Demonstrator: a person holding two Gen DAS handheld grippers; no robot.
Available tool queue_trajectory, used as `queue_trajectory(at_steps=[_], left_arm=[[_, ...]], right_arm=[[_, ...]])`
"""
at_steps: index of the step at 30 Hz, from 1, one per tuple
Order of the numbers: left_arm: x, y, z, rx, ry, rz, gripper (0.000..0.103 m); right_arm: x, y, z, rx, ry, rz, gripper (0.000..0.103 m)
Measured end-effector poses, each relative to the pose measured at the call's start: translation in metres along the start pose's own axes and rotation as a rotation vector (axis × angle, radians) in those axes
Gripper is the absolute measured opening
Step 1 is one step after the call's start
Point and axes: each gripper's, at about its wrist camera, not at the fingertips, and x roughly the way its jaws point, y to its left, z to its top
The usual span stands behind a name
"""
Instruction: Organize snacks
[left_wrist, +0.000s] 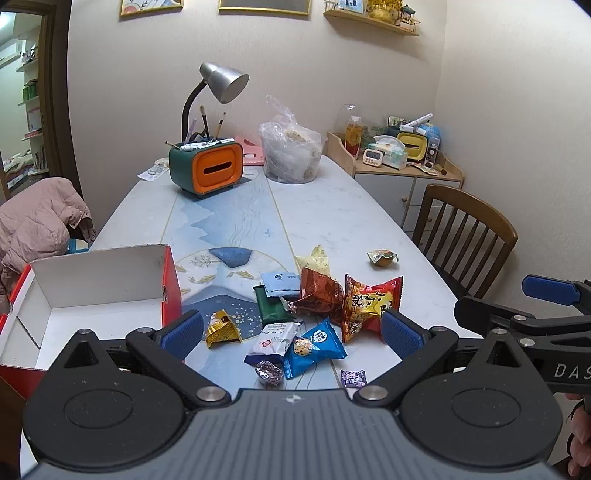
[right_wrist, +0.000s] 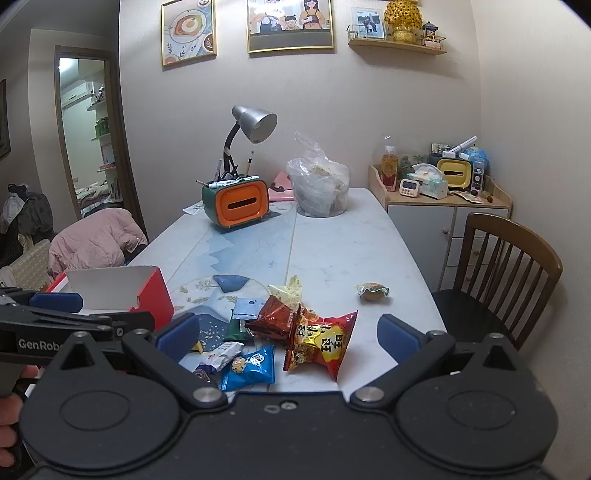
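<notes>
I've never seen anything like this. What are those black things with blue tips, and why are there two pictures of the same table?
They are two hand-held grippers, one in each of a person's hands; no robot arm. Each carries a camera looking along its fingers, hence two pictures. The left gripper and the right gripper are both open, holding nothing. On the table lie loose snacks, such as a blue packet and a red-and-yellow bag, beside an open red box, empty as far as visible.

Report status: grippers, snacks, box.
Left gripper and right gripper open, empty. Snacks piled on table. Red box open, empty. Nothing obstructing.
</notes>
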Motion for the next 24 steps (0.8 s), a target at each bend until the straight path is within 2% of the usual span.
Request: queue_trajectory(at_steps=[13, 19, 24], left_arm=[[0.037, -0.013, -0.001, -0.019, 0.096, 0.051, 0.103], [0.062, -0.009, 0.0, -0.082, 0.157, 0.096, 0.103], [0.083, -0.008, 0.001, -0.105, 0.202, 0.125, 0.103]], right_arm=[[0.038, -0.025, 0.004, -0.021, 0.07, 0.065, 0.098], [0.067, -0.042, 0.005, -0.034, 0.131, 0.124, 0.097], [0.099, -0.056, 0.002, -0.138, 0.188, 0.181, 0.096]])
